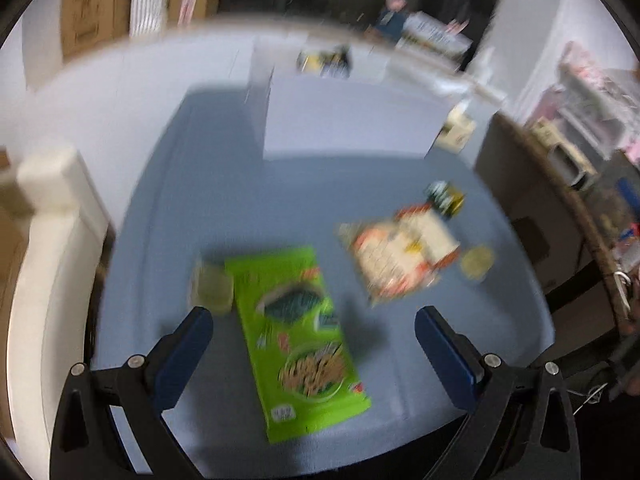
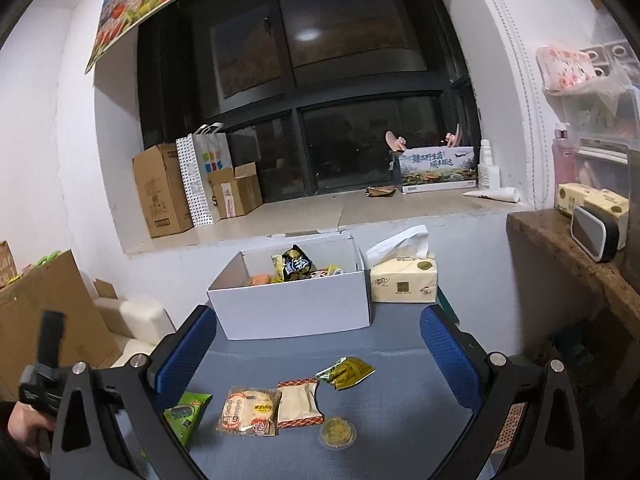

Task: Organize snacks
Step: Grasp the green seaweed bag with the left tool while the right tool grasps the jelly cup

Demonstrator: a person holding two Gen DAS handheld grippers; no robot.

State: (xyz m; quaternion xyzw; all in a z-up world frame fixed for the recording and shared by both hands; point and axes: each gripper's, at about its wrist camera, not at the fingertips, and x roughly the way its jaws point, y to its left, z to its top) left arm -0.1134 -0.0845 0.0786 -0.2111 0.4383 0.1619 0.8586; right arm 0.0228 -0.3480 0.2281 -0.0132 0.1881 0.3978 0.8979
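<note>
Lying flat on the blue-grey table (image 1: 168, 240), the green snack packet (image 1: 298, 340) sits between the spread fingers of the left gripper (image 1: 314, 320), touching neither; its long axis runs from near right to far left, the printed bowl of snacks at its near end. Just beside its far left corner rests a small pale clear-wrapped snack (image 1: 212, 288), too blurred to name. To the right lie a round-cracker packet (image 1: 390, 262), a beige packet with an orange patterned edge (image 2: 300, 402), a dark green-yellow sachet (image 2: 349, 372) beyond them and a round gold-rimmed cake (image 2: 338, 432) nearest. The right gripper (image 2: 318, 322) hangs above the table with its blue fingers wide apart and nothing in them; these four snacks lie between them in its view, the green packet under the left finger. Farther off stands an open white box (image 2: 296, 308) holding several snacks, a tissue pack (image 2: 404, 280) touching its right side.
</note>
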